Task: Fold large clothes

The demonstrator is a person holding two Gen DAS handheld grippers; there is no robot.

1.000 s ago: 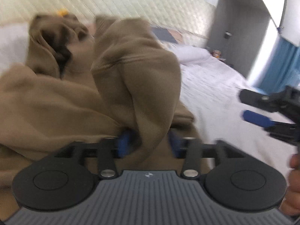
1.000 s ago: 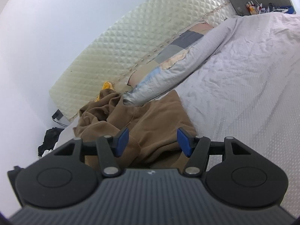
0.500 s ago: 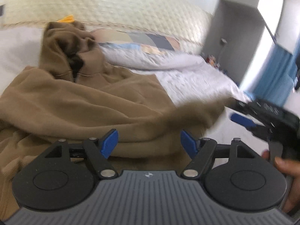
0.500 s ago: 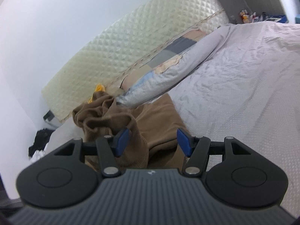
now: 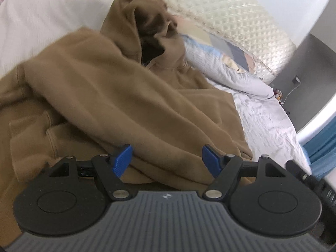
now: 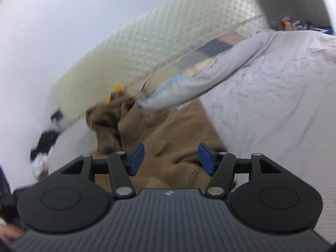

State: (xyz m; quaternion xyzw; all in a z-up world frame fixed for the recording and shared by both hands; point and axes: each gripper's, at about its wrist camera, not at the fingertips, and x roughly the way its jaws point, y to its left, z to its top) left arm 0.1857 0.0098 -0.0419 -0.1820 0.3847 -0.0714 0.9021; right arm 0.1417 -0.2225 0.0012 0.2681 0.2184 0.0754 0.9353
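A large brown hoodie (image 5: 117,96) lies rumpled on the bed, its hood (image 5: 138,27) bunched at the far end and a sleeve folded across the body. My left gripper (image 5: 167,159) is open and empty, just above the hoodie's near edge. My right gripper (image 6: 171,157) is open and empty, above the hoodie (image 6: 168,134) on its right side. Part of the right gripper shows at the right edge of the left wrist view (image 5: 310,178).
The bed has a pale grey sheet (image 6: 273,109) and a quilted cream headboard (image 6: 147,48). A patchwork pillow (image 5: 226,67) lies beside the hood. Dark clothes (image 6: 44,145) lie at the far left. A grey cabinet (image 5: 304,67) and blue curtain (image 5: 323,149) stand to the right.
My left gripper let go of the brown sleeve it held up a second ago and opened; the sleeve now lies across the hoodie. Both views have shifted and the right gripper stays open.
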